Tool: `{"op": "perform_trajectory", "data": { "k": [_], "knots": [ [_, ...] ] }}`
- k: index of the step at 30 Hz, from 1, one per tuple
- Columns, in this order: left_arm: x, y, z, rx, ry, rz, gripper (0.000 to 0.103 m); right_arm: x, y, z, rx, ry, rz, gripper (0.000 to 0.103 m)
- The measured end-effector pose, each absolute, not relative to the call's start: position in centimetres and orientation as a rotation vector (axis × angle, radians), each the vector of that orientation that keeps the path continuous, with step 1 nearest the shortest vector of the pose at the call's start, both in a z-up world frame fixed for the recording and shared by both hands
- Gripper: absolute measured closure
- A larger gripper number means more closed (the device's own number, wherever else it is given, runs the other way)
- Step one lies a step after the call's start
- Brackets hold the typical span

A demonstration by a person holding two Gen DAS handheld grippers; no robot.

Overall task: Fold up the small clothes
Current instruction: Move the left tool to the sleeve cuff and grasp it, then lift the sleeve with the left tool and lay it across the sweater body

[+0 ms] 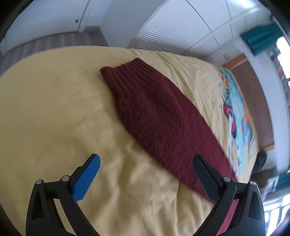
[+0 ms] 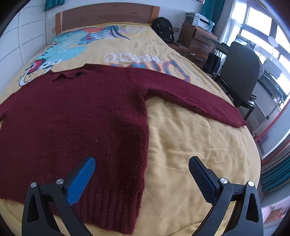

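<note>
A dark red knitted sweater (image 2: 76, 116) lies flat on the yellow bedspread (image 2: 190, 141), one sleeve (image 2: 199, 101) stretched out toward the right edge of the bed. In the left wrist view its other sleeve (image 1: 154, 112) runs diagonally, ribbed cuff (image 1: 123, 72) at the far end. My left gripper (image 1: 145, 160) hovers open above that sleeve's near part, its black finger over the knit and its blue finger over bare sheet. My right gripper (image 2: 141, 163) stands open above the sweater's right side seam near the ribbed hem (image 2: 116, 208). Nothing is between either pair of fingers.
The bed has a wooden headboard (image 2: 107, 14) and a cartoon print (image 2: 72, 47) near the pillow end. A black backpack (image 2: 163, 29), wooden drawers (image 2: 199, 43) and a black chair (image 2: 239, 72) stand to the right of the bed. White wall panels (image 1: 172, 21) run along the other side.
</note>
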State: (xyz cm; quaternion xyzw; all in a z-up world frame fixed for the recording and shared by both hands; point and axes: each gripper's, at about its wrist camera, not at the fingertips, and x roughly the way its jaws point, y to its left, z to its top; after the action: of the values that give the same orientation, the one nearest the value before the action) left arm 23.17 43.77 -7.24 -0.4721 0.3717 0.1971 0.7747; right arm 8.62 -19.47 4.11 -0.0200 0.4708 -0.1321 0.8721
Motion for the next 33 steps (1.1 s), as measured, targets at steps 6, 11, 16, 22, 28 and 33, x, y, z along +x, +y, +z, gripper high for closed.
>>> {"op": "perform_trajectory", "data": {
  "k": [6, 11, 16, 22, 28, 33],
  "knots": [
    [23.9, 46.7, -8.1, -1.122, 0.751, 0.399, 0.030, 8.6, -19.6, 3.9, -0.061, 0.996, -0.290, 0.000],
    [23.6, 48.6, -9.3, -1.251, 0.667, 0.369, 0.043, 8.6, -19.8, 3.6, -0.065, 1.009, -0.296, 0.000],
    [23.2, 50.1, -10.4, -1.361, 0.595, 0.341, 0.059, 8.6, -19.7, 3.4, -0.078, 1.020, -0.289, 0.000],
    [23.3, 50.9, -10.1, -1.352, 0.616, 0.327, 0.089, 8.6, -20.0, 3.6, -0.078, 1.015, -0.292, 0.000],
    [24.0, 50.1, -8.4, -1.338, 0.597, 0.295, 0.091, 8.5, -20.0, 3.9, -0.068, 1.005, -0.282, 0.000],
    [24.5, 48.7, -5.6, -1.307, 0.593, 0.229, 0.091, 8.1, -19.9, 4.4, -0.056, 0.981, -0.262, 0.000]
  ]
}}
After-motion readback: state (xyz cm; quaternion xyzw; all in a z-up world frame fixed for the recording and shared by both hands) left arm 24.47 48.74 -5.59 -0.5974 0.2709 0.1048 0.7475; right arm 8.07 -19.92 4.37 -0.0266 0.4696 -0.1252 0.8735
